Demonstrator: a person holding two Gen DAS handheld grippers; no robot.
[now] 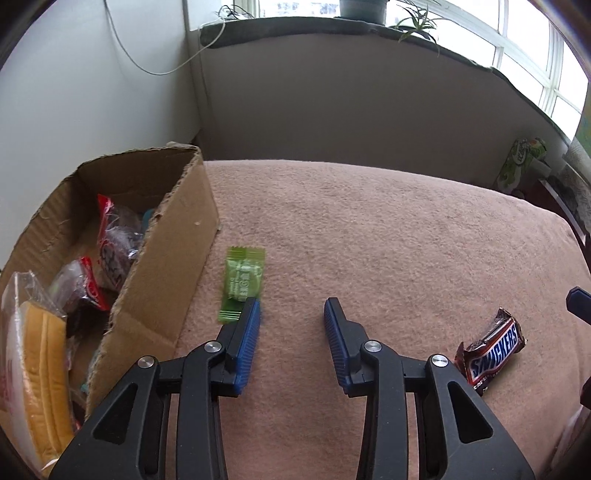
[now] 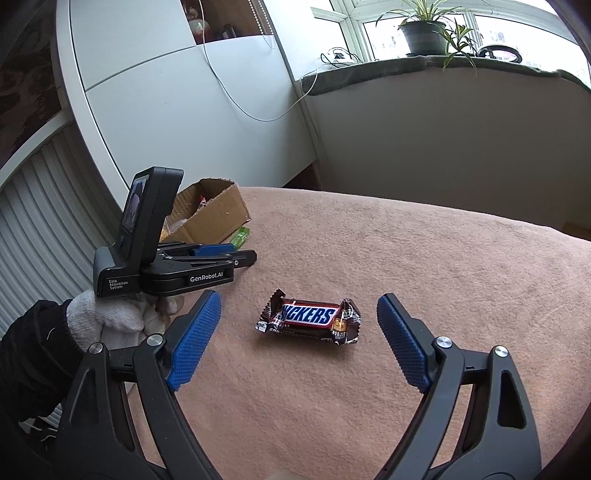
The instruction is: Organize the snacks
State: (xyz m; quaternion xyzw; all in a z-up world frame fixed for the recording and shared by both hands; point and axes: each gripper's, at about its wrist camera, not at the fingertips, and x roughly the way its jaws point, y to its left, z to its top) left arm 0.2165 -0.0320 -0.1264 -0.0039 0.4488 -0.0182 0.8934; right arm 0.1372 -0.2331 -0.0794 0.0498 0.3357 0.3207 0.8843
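Observation:
A green wrapped candy (image 1: 242,283) lies on the pink blanket next to the cardboard box (image 1: 184,236). My left gripper (image 1: 291,306) is open and empty; its left fingertip sits just over the candy's near end. A Snickers bar (image 2: 309,317) lies on the blanket, between and just ahead of the fingers of my right gripper (image 2: 298,306), which is open wide and empty. The bar also shows in the left wrist view (image 1: 493,352). The left gripper shows in the right wrist view (image 2: 236,254) with the box (image 2: 210,212) behind it.
The box holds several packaged snacks (image 1: 110,243) and a yellow-and-white pack (image 1: 40,365). The pink blanket (image 1: 388,229) covers the surface. A wall and a windowsill with potted plants (image 2: 424,33) stand beyond the far edge. A green packet (image 1: 521,162) stands at far right.

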